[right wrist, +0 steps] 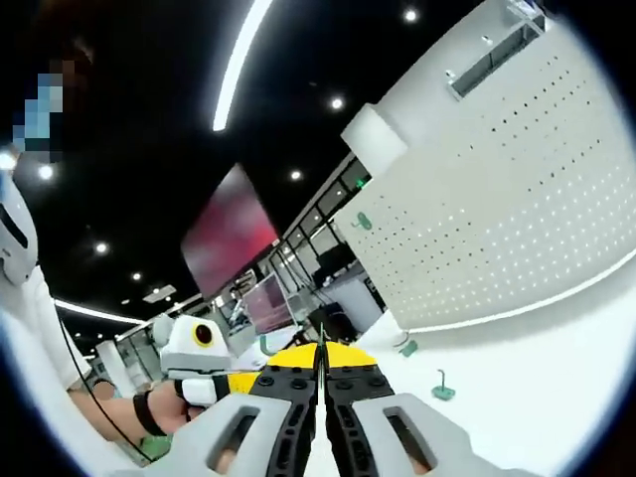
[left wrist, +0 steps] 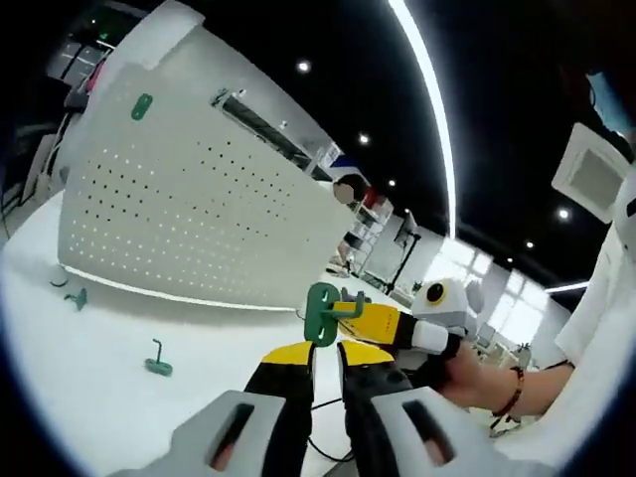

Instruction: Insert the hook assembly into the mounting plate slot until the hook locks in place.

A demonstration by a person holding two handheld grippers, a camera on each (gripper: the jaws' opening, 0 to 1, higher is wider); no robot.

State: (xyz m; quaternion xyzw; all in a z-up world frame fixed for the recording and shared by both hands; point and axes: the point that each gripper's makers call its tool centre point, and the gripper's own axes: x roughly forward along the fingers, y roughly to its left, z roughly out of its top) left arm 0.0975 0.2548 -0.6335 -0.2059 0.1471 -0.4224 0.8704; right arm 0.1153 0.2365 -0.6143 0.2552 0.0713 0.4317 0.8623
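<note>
Nearest the lens in the left gripper view we list the left gripper point(left wrist: 325, 350), its yellow-tipped jaws a little apart with bare space between them. Just beyond their tips we record the green hook assembly point(left wrist: 323, 312), clamped by the right gripper point(left wrist: 350, 310), which enters from the right in a person's hand point(left wrist: 467, 370) wearing a red bracelet.

In the right gripper view the right gripper point(right wrist: 320, 355) shows jaws pressed together; we cannot make out the hook there.

Behind, we note the white perforated mounting plate point(left wrist: 189, 199), standing upright on the white table point(left wrist: 89, 397), with one green hook point(left wrist: 142, 106) already fixed near its top. Two loose green hooks lie on the table: one point(left wrist: 158, 362) in the open, one point(left wrist: 78, 296) near the plate's foot.
</note>
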